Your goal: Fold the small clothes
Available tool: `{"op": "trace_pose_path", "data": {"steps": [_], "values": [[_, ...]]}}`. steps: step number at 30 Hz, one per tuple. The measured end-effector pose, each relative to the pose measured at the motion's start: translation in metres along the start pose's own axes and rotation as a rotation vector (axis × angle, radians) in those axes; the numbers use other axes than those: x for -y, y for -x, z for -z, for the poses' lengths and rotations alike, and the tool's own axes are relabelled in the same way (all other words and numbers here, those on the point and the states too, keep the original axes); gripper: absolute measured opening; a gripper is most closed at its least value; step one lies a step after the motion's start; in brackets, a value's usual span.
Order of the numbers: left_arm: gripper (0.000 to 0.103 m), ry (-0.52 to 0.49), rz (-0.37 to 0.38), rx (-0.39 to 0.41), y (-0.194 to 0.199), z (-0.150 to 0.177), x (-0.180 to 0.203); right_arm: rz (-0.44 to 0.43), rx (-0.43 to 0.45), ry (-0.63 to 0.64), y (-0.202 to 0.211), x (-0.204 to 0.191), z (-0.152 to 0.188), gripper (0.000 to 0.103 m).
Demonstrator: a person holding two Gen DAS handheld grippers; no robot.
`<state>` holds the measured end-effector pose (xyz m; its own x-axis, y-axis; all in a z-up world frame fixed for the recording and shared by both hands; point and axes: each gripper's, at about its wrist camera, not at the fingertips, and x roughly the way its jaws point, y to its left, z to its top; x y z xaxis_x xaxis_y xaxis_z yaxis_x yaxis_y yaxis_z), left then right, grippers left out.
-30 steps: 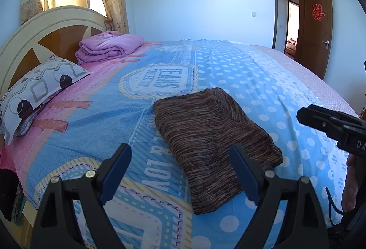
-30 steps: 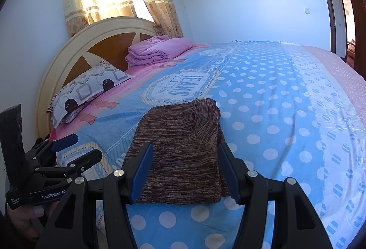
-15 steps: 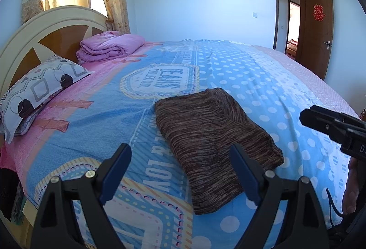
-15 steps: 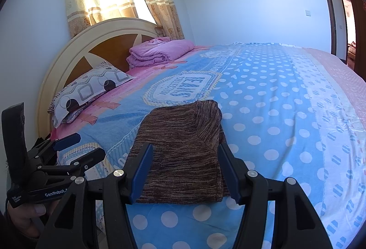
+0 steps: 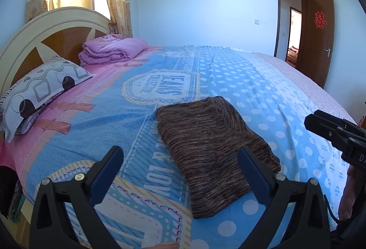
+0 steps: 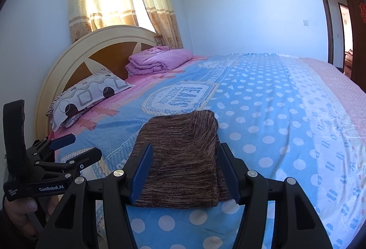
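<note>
Bed (image 5: 263,79) (blue dotted cover) — folded brown garment (image 5: 212,134) near front edge, pillow (image 5: 39,93), pink quilt (image 5: 114,51).

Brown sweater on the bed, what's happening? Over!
Left tool open, empty. Right tool open, empty. Brown sweater folded flat on bedspread, untouched. Nothing blocking it.

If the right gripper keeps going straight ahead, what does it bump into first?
Most likely the folded brown knit garment, lying on the bed between the right gripper's open fingers, though depth is hard to judge.

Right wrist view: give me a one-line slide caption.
Open right gripper hovers over a folded brown knit garment on the patterned bedspread, with the left gripper alongside.
</note>
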<state>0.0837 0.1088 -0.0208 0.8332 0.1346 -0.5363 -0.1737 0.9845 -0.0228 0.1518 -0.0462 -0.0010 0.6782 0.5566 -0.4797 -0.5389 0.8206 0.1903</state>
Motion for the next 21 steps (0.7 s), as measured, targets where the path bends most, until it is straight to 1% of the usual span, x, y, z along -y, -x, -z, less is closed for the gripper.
{"op": "trace_pose_path", "data": {"steps": [6, 11, 17, 21], "values": [[0.103, 0.012, -0.010, 0.025, 0.005, -0.004, -0.002, -0.004, 0.024, 0.025, 0.005, -0.006, -0.001, 0.060], [0.103, 0.020, -0.053, 0.022, 0.002, -0.005, -0.006, -0.002, 0.030, 0.039, 0.006, -0.010, 0.000, 0.060], [0.103, 0.013, -0.092, 0.011, -0.004, 0.000, -0.009, -0.010, 0.006, 0.046, 0.002, -0.012, 0.004, 0.060], [0.103, 0.010, -0.083, 0.007, -0.006, 0.000, -0.010, -0.010, 0.000, 0.051, 0.002, -0.012, 0.005, 0.060]]}}
